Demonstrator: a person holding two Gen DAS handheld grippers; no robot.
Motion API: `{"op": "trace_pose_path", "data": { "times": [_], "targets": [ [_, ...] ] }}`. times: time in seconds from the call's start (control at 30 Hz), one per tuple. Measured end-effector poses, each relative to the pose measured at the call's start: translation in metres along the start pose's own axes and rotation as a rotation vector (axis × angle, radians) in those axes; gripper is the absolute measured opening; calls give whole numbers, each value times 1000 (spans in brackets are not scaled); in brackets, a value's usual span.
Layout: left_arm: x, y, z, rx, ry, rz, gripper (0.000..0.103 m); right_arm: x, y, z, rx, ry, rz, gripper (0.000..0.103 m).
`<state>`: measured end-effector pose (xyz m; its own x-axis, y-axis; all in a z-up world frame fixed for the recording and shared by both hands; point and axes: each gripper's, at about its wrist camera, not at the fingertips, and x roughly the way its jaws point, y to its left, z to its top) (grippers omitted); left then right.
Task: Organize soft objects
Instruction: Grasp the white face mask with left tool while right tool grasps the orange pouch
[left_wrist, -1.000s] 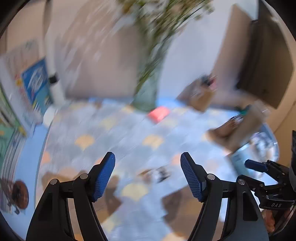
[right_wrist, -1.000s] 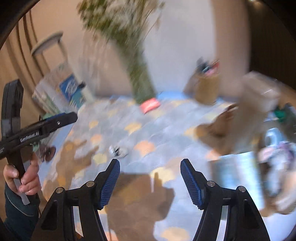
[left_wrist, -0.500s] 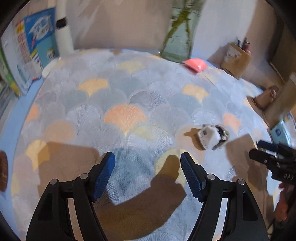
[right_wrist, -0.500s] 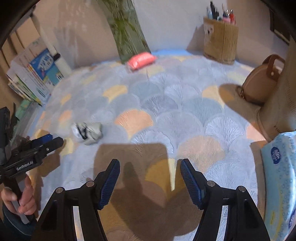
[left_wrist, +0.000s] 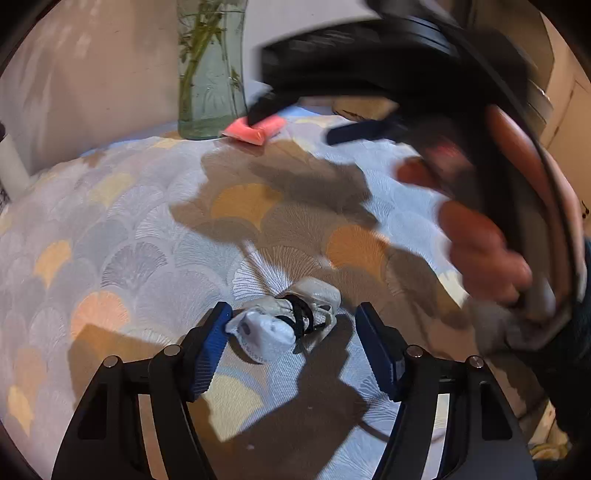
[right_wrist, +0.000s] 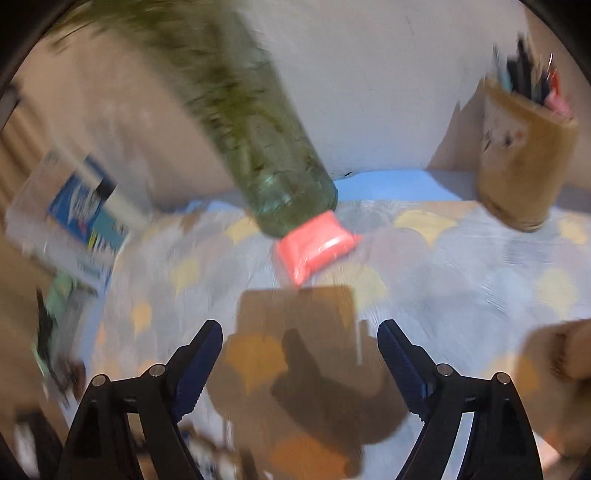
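Left gripper (left_wrist: 291, 347) closing around crumpled white cloth (left_wrist: 284, 325) lying on patterned tablecloth (left_wrist: 122, 236); left pad touching cloth edge, right pad apart. Right gripper (right_wrist: 300, 360) opening, nothing between jaws, blurred. Pink pouch (right_wrist: 316, 245) seen ahead, beside glass vase (right_wrist: 280, 177).

Left wrist view: looks steeply down along its fingers, close over the tablecloth (left_wrist: 122, 229), facing the back wall. Sharp. Right wrist view: also tilted down, aimed farther back at the wall; heavily blurred. Shared by both: vase (left_wrist: 210, 70) (right_wrist: 266, 155), pink pouch (left_wrist: 255, 129) (right_wrist: 314, 247), patterned cloth.
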<state>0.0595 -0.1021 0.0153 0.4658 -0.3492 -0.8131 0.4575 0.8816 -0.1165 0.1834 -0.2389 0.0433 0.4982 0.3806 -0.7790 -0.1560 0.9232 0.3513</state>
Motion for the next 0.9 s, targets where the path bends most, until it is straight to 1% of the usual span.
{"op": "trace_pose_path", "data": {
  "times": [0.07,0.1,0.13,0.2,0.23,0.27,0.3,0.33,0.37,0.43,0.47,0.5,0.53,0.57,0.6,0.63,0.67,0.73,0.83,0.9],
  "targets": [
    [-1,-3,-4,17,-23,1,66,17,-3,12,43,1,17,85],
    [-2,-3,-4,19,-27,-5,63,22,-3,16,57,-3,22,85],
    [-3,-4,-6,21,-33,-6,58,28,-3,20,73,-7,21,85],
    [-3,-5,-9,24,-33,-3,57,42,-3,26,110,-9,8,85],
    [-4,-6,-10,27,-36,-14,56,48,-3,28,129,-5,9,85],
    [-5,-6,-11,25,-38,-51,55,53,-2,29,146,-10,3,86],
    [-7,-5,-10,20,-41,-91,54,53,-1,30,145,-33,-13,85],
    [-7,-3,-9,13,-42,-109,50,54,2,31,139,-46,-37,84],
    [-8,-3,-10,7,-43,-109,47,56,6,30,130,-54,-69,82],
    [-9,-4,-11,7,-46,-97,44,57,12,29,110,-69,-143,67],
    [-8,-4,-11,7,-47,-94,43,57,14,28,97,-76,-169,64],
    [-9,-5,-11,8,-48,-92,43,57,15,27,83,-81,-186,55],
    [-10,-5,-11,7,-51,-93,42,57,17,26,65,-83,-194,48],
    [-11,-4,-12,4,-54,-97,41,56,16,26,51,-85,-194,47],
    [-12,-3,-12,-2,-59,-103,40,55,15,24,46,-83,-189,41],
    [-12,-1,-12,-7,-62,-107,34,52,15,22,43,-79,-176,37],
    [-11,1,-13,-14,-63,-110,31,46,15,18,45,-80,-143,33],
    [-11,6,-12,-30,-65,-125,31,29,16,10,23,-100,-108,32],
    [-15,9,-14,-37,-72,-127,31,-7,24,-6,-41,-148,-95,32],
    [-15,11,-14,-39,-52,-174,31,-26,27,-17,-65,-160,-74,32]
  ]
}}
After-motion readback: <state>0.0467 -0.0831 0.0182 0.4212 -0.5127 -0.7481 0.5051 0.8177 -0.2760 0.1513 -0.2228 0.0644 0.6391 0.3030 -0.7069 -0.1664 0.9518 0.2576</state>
